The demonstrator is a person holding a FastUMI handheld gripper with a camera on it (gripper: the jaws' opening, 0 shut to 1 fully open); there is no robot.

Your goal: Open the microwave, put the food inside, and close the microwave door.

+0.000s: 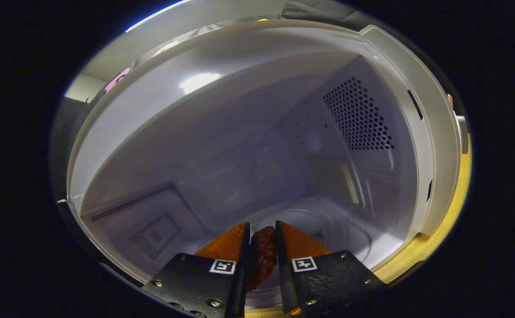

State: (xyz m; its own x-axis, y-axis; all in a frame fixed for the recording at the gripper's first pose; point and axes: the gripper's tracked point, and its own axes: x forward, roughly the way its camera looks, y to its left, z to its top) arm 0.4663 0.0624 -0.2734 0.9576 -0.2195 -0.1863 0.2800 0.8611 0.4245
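Microwave [248, 132] cavity gapes ahead of the gripper [263, 234], door evidently open. Its turntable [328, 234] lies just beyond and below the fingers. Food [264, 256] is pinched between both fingers, held above the floor, likely for setting down.

A wooden table [454, 212] carries the microwave [438, 132], which stands directly on it with its white front frame meeting the yellowish tabletop. The wood shows as a strip along the outside of the microwave's right-hand frame and runs on below its open front. Where the tabletop passes under the microwave's body, the contact line is hidden and hard to follow.
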